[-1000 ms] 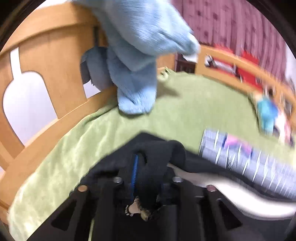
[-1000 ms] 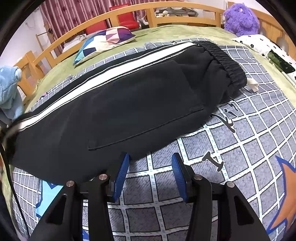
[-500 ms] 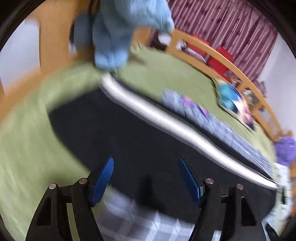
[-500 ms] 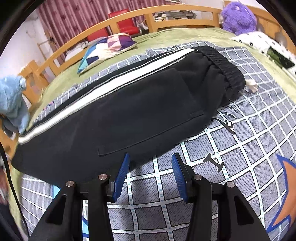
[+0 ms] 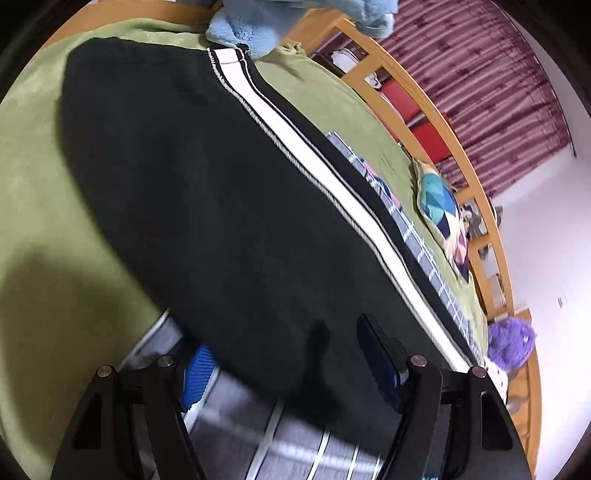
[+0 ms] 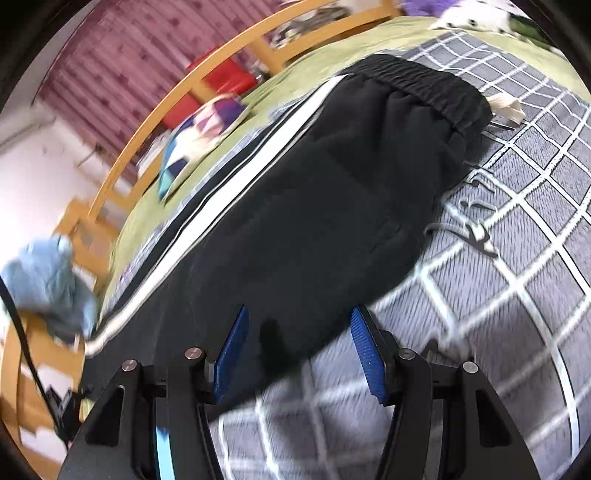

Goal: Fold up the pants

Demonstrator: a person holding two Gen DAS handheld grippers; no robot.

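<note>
Both claws stand spread wide with nothing between their pads. My left claw [image 5: 291, 363] sits at the bottom of its frame over the near edge of the pants [image 5: 207, 184]; my right claw [image 6: 301, 356] sits at the bottom centre of its frame, also at the near edge. The pants lie flat and lengthwise on the bed, folded leg on leg, running from upper right to lower left in the right view.

Risks, as I judge them:
- The cloth is thick, soft black fleece. A shallow bite may catch only the top layer, and the legs would then part when lifted.
- The right view is smeared by motion. Closing while I am moving could miss the edge or pinch the checked blanket [image 6: 517, 229] underneath.
- The drawstring end [image 6: 508, 105] trails loose past the waistband at upper right and may drag or stick out of the fold.
- The blue plush toy [image 5: 243, 29] touches or overlaps the cuff at top centre of the left view and could snag it.

Materials: gathered elastic waistband [image 6: 424, 81], smooth white side stripe [image 5: 295, 144] with a knitted border, napped green bedspread [image 5: 44, 155], ribbed blue pads.
</note>
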